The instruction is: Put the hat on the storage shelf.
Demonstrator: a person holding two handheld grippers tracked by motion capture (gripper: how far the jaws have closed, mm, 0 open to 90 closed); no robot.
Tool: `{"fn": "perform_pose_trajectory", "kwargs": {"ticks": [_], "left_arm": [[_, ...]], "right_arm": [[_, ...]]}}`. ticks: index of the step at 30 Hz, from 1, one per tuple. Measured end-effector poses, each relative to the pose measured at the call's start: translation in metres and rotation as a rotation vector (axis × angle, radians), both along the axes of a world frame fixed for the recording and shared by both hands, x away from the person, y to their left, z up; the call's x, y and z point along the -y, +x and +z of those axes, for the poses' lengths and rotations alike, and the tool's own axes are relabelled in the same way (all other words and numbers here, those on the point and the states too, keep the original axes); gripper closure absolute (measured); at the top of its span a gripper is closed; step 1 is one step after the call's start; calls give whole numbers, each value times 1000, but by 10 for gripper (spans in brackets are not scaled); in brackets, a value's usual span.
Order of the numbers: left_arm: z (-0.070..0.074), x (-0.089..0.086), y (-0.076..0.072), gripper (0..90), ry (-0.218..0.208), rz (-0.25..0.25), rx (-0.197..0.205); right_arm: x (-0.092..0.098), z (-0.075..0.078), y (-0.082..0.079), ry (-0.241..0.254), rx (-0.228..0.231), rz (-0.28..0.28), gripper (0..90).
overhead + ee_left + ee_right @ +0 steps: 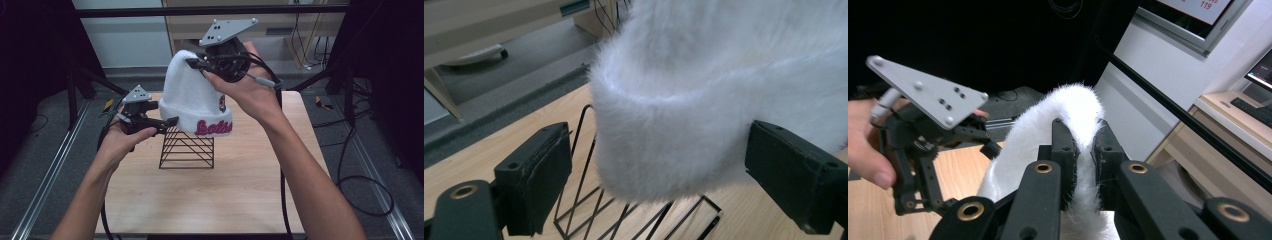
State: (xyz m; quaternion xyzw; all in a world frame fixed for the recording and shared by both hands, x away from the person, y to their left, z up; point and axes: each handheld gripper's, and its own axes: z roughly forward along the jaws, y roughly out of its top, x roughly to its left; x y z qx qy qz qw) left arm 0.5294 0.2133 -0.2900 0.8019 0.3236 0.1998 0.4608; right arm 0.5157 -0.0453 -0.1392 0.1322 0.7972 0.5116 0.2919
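white fuzzy beanie held up over black wire rack on wooden table; right gripper jaws clamped tight on the beanie's crown, fabric pinched between pads; left gripper jaws spread wide, straddling the cuff, left pad clear of the fur, right pad at its edge.

High view above table; 2 close jaw-level views, all sharing white hat

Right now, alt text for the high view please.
The right gripper holds a fluffy white hat by its top above a black wire rack on a wooden table. The left gripper, jaws open, reaches the hat's brim.
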Motion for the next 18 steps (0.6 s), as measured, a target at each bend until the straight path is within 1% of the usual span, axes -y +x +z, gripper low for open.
{"fn": "perform_pose_trajectory", "kwargs": {"ticks": [4, 5, 7, 11, 14, 18], "left_arm": [[-6, -2, 3, 124, -7, -12, -10], [-7, -2, 4, 151, -14, -24, -13], [-8, -2, 4, 230, -20, -35, -12], [-8, -2, 3, 408, -25, -46, -3], [-8, 0, 2, 534, -30, -36, 19], [-7, 2, 2, 682, -18, -32, 30]], "right_arm": [[-4, -2, 0, 0, -7, 9, 838], [-5, -3, 1, -2, -7, 11, 838], [-7, -4, 1, -7, -9, 15, 838], [-9, -5, 2, 5, -13, 28, 838], [-11, -6, 2, 8, -14, 31, 838], [-12, -6, 3, 14, -15, 37, 838]]}}
